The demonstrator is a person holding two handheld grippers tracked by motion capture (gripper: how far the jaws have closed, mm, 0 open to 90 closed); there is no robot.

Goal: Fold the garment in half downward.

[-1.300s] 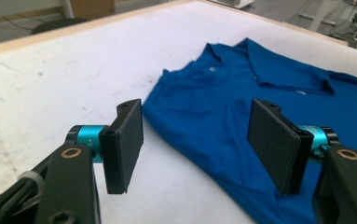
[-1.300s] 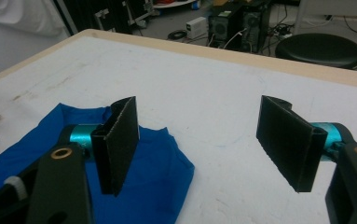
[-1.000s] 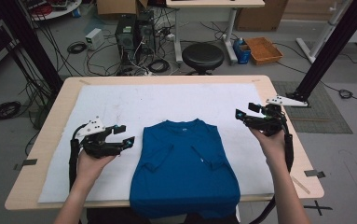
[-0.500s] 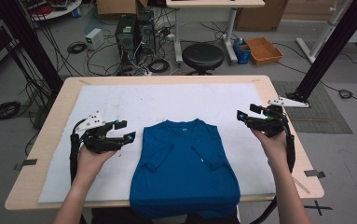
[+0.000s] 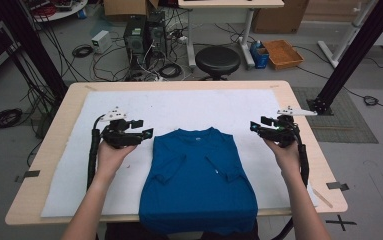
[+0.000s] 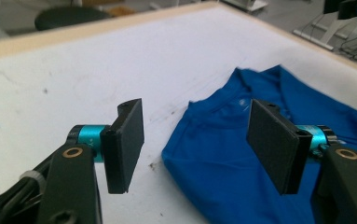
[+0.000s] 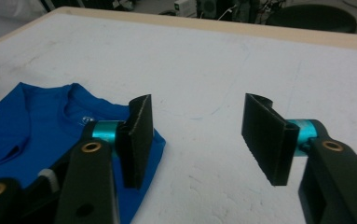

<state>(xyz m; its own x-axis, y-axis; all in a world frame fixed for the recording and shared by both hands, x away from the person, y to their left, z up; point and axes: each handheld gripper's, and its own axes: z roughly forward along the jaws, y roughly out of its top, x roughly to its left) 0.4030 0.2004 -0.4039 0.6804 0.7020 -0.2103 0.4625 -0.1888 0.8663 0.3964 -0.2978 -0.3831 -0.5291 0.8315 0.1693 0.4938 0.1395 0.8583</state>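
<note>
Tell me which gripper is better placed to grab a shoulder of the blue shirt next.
Left, probably. The left gripper hangs open right beside the blue shirt, whose shoulder corner lies between its jaws in its own view. The right gripper stands clearly farther off.

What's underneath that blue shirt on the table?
The blue shirt lies on a white mat that covers the wooden table. Whether anything else sits under the folded cloth cannot be seen.
</note>
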